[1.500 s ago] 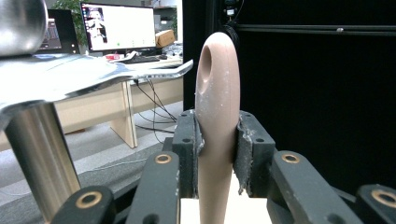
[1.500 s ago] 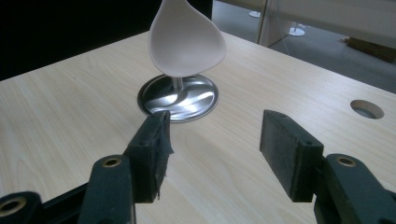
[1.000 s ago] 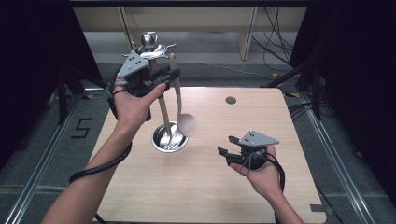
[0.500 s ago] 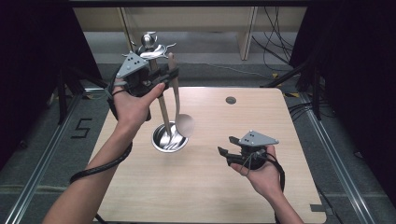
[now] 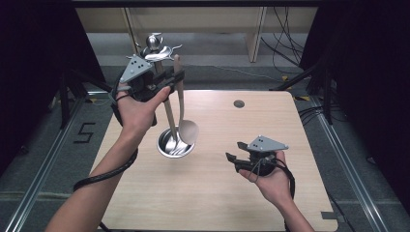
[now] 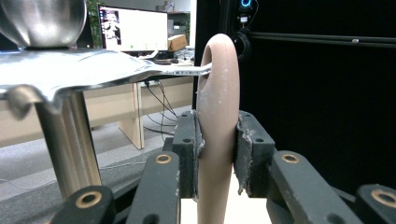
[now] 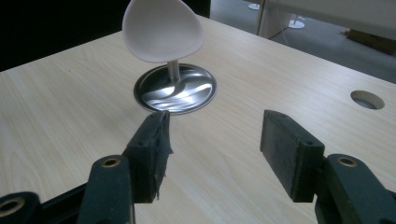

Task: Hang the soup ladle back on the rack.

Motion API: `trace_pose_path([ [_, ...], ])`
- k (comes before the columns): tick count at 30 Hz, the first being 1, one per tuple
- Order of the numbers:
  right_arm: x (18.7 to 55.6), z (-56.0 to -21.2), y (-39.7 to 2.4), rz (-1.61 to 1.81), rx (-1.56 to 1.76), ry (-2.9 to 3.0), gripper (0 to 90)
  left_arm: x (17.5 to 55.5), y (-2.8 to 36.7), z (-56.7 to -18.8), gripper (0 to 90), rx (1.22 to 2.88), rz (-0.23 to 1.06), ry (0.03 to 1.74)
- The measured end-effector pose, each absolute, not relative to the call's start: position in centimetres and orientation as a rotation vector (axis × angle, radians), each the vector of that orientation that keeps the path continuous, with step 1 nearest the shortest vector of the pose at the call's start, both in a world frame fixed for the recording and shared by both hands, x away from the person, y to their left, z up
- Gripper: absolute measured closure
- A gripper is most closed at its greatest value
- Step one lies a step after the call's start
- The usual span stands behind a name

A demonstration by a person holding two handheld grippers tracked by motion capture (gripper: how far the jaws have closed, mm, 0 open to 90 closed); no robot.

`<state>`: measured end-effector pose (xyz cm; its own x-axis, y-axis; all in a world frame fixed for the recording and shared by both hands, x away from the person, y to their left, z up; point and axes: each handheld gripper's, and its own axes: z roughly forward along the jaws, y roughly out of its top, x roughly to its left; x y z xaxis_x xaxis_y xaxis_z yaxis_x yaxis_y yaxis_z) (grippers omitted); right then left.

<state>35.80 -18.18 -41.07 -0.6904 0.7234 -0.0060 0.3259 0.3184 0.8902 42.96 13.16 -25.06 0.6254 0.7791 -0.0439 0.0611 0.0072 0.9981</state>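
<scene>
Pale pinkish-beige spoon [image 5: 183, 113] hangs upright, bowl lowest, its handle loop caught on an arm of the steel rack [image 5: 167, 112].

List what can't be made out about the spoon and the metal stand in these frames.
- Spoon: the bowl is cut off by the bottom edge of the left gripper view.
- Hook tip of the stand: the spoon's handle loop hides it in that view.
- Stand base: partly covered by the spoon bowl in the high view.

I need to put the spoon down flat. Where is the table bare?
Bare: the table in front of the stand's base, and the far right around the hole. Crowded: at the stand, where the spoon hangs, and by the right gripper.
</scene>
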Motion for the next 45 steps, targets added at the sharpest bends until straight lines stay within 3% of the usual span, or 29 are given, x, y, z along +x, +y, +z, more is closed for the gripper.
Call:
trace_pose_path([
  [32, 35.7, -41.2, -18.3, 1.32, 0.944, 2.198, 42.9, 42.9, 13.5, -25.0, 69.7, 1.408, 0.712, 0.807],
  [36, 35.7, -41.2, -18.2, 1.32, 0.945, 2.198, 42.8, 42.8, 13.4, -25.0, 67.2, 1.411, 0.73, 0.806],
  [45, 35.8, -41.2, -18.6, 1.311, 0.936, 2.202, 42.0, 41.6, 13.0, -25.5, 52.4, 1.447, 0.75, 0.783],
])
